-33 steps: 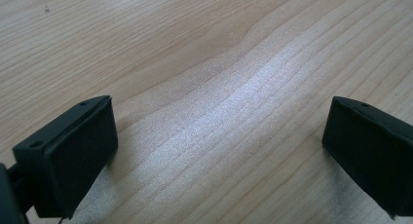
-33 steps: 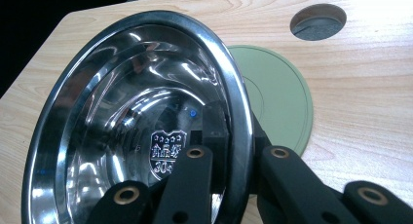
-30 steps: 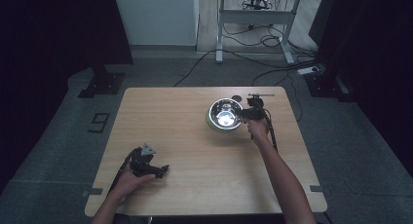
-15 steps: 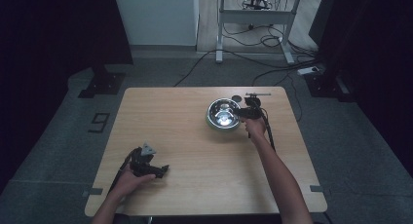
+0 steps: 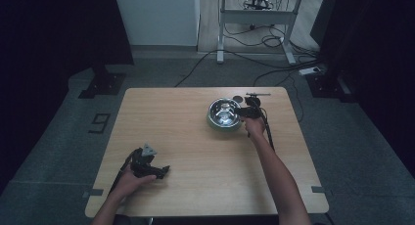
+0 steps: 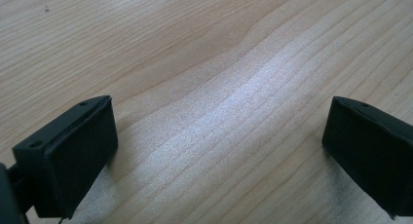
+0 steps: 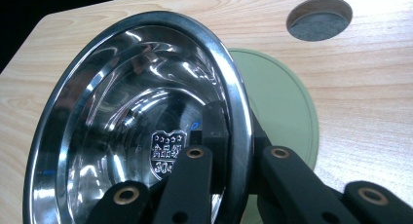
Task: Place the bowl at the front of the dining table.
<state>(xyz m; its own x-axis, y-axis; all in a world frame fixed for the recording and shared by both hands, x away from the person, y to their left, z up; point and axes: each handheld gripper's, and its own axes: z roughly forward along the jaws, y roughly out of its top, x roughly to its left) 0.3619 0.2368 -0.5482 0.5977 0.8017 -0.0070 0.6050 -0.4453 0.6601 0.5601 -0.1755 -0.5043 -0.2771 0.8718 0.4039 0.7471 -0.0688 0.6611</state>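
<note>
A: Two things differ from a second ago, both small: the bowl (image 5: 224, 113) sits a touch nearer the table's (image 5: 195, 186) middle than it did, and the right hand (image 5: 253, 126) has shifted slightly with it.

B: And the left side?

A: Unchanged. The left hand (image 5: 129, 178) lies near the table's near left corner, the left gripper (image 5: 164, 170) low over the wood, pointing right across the table. Its jaws stand wide apart with only bare wood between them, as the left gripper view shows.

B: How is the right arm set?

A: The forearm reaches forward from the bottom edge, hand just right of the bowl. The right gripper (image 7: 234, 136) is clamped on the bowl's rim, one jaw inside, one outside.

B: Where is the bowl exactly?

A: In the far right part of the table, tipped up in the right gripper view, over a green mat (image 7: 282, 107). A round hole (image 7: 319, 18) in the tabletop lies just beyond.
</note>
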